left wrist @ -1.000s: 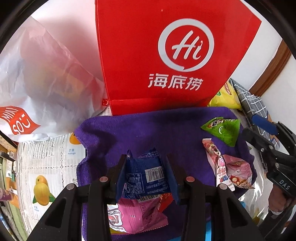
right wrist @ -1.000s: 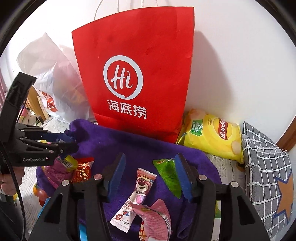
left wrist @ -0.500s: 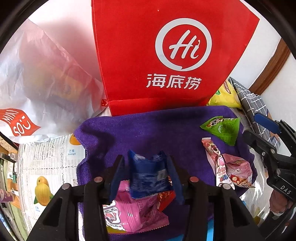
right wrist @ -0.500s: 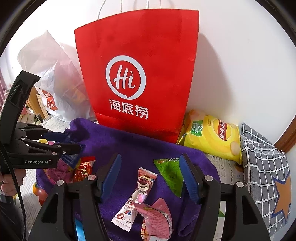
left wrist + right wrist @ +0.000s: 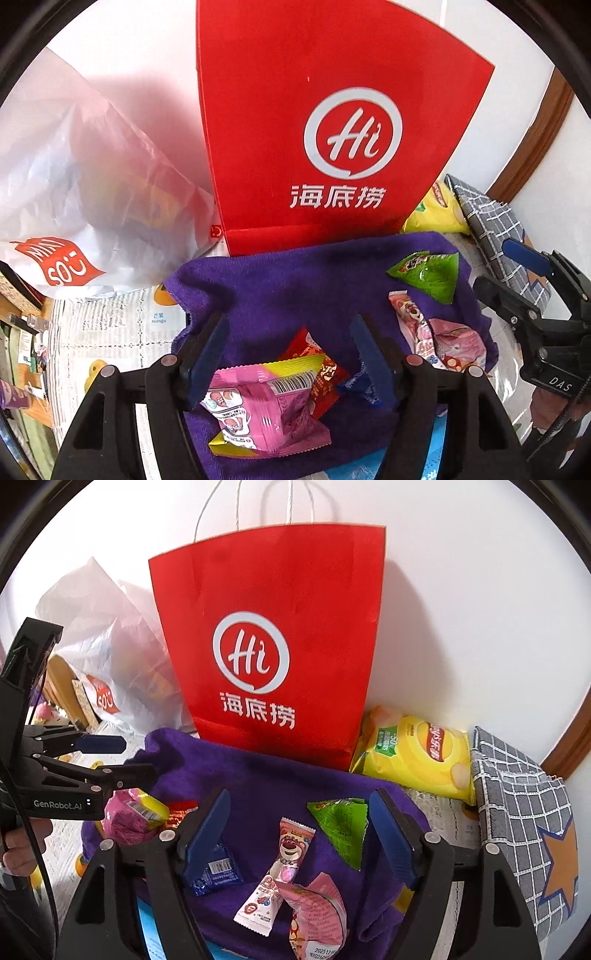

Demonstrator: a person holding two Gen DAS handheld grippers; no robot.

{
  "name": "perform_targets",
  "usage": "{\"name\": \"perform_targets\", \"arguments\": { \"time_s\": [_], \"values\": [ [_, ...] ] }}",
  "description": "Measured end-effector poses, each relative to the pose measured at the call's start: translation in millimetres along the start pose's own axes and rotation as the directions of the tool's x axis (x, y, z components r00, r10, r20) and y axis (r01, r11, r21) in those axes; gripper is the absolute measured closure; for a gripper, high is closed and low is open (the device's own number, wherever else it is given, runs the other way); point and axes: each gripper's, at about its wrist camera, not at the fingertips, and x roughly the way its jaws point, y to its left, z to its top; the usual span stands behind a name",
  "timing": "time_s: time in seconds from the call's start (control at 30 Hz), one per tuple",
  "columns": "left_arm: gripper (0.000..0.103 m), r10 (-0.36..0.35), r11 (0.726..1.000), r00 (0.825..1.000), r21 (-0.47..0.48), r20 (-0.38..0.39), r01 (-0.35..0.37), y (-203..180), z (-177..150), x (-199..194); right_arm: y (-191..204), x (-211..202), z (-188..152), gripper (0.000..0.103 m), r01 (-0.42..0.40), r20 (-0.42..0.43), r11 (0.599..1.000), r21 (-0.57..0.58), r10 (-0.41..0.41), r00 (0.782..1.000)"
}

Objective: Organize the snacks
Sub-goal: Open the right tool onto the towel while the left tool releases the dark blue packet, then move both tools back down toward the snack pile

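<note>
Snack packets lie on a purple towel (image 5: 295,280). My left gripper (image 5: 288,328) is open and empty, above a pink packet (image 5: 258,402) and a red packet (image 5: 317,365). A blue packet (image 5: 360,387) lies on the towel by its right finger; it also shows in the right wrist view (image 5: 216,871). My right gripper (image 5: 299,812) is open and empty, above a pink bear stick packet (image 5: 280,867), a green triangular packet (image 5: 341,827) and a crumpled pink packet (image 5: 317,915). The left gripper also shows in the right wrist view (image 5: 122,755).
A red paper bag (image 5: 273,642) stands upright behind the towel against the wall. A white plastic bag (image 5: 85,192) lies left of it. A yellow chips bag (image 5: 413,757) and a grey checked cloth (image 5: 517,805) lie to the right. Patterned paper (image 5: 107,332) covers the surface.
My left gripper opened and let go of the blue packet, which dropped onto the towel by the right finger. The right gripper opened a little wider.
</note>
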Motion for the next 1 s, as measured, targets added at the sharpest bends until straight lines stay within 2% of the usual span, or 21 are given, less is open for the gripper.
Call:
{"name": "perform_targets", "arguments": {
  "time_s": [0.23, 0.33, 0.53, 0.73, 0.87, 1.0],
  "values": [
    [0.035, -0.024, 1.000, 0.999, 0.006, 0.048, 0.024, -1.7, 1.4, -27.3, 5.8, -30.5, -8.2, 0.021, 0.060, 0.008, 0.998, 0.032, -0.060, 0.998],
    [0.034, -0.030, 0.999, 0.997, 0.014, 0.071, 0.029, -5.1, 0.8, -40.2, 5.2, -47.1, -13.7, 0.012, 0.105, 0.003, 0.993, 0.055, -0.105, 0.994],
    [0.034, -0.038, 0.998, 0.993, 0.045, 0.108, 0.033, -16.9, -3.4, -63.4, -6.1, -81.4, -39.5, 0.012, 0.096, 0.025, 0.981, 0.170, -0.101, 0.995],
    [0.034, -0.045, 0.995, 0.984, 0.092, 0.173, 0.030, -27.5, -11.6, -95.1, -13.6, -112.3, -62.9, 0.012, 0.125, 0.032, 0.967, 0.223, -0.135, 0.990],
    [0.034, -0.052, 0.995, 0.977, 0.093, 0.205, 0.033, -26.1, -23.1, -116.3, -11.8, -128.3, -73.2, 0.012, 0.150, 0.028, 0.964, 0.218, -0.159, 0.987],
    [0.034, -0.035, 0.998, 0.981, 0.067, 0.190, 0.023, -18.8, -37.4, -126.7, -5.2, -135.4, -85.0, 0.012, 0.167, 0.028, 0.964, 0.207, -0.176, 0.984]
  ]
}}
